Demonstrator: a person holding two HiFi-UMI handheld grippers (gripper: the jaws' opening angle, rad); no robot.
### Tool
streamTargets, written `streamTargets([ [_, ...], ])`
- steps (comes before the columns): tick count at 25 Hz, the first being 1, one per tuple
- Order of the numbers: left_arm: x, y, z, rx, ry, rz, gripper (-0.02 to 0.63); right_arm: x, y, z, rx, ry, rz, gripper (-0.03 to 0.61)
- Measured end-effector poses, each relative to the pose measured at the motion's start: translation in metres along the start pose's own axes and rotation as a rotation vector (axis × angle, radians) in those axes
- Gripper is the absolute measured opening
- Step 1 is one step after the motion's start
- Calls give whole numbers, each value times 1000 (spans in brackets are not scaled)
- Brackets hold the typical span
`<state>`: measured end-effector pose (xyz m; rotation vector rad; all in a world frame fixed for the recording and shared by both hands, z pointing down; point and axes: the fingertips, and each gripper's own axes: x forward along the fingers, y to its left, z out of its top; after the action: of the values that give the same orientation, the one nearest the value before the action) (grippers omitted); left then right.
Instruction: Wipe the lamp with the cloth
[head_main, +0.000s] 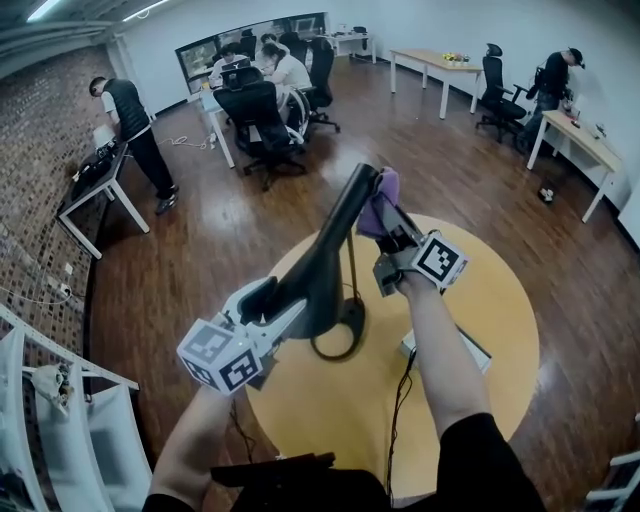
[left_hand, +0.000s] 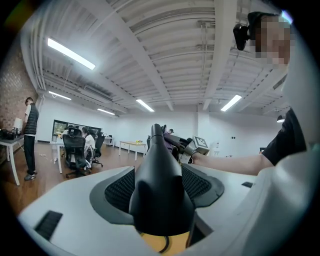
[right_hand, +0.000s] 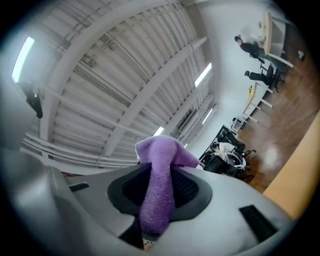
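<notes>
The lamp (head_main: 338, 235) stands on the round yellow surface (head_main: 505, 330), its black arm slanting upward. The purple cloth (head_main: 380, 205) sits at the arm's upper end, seemingly against it, pinched fast in the jaws of the right gripper (head_main: 388, 232). Lower down, the left gripper (head_main: 292, 305) clasps the arm with its jaws set wide. To wipe well, the left should probably brace the lamp firmly while the right draws the cloth along the arm with light, even pressure.
</notes>
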<state>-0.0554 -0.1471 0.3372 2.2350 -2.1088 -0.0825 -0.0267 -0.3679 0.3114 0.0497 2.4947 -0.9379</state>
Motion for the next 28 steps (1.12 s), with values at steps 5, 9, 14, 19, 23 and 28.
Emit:
streamTargets([
  [5, 2, -2, 0, 14, 6, -11, 288, -3, 1, -25, -64, 85, 19, 100],
  [9, 1, -3, 0, 19, 4, -16, 288, -10, -7, -61, -192, 235, 0, 100],
  [14, -1, -6, 1, 14, 7, -34, 288, -33, -31, -96, -238, 355, -5, 100],
  [19, -4, -10, 6, 30, -4, -33, 288, -58, -62, -128, -234, 433, -82, 100],
  [23, -7, -13, 4, 27, -4, -44, 288, -82, -91, -159, -225, 478, -177, 100],
  [28, -11, -18, 8, 42, -2, -58, 287, -108, -138, -200, -152, 560, -350, 98],
])
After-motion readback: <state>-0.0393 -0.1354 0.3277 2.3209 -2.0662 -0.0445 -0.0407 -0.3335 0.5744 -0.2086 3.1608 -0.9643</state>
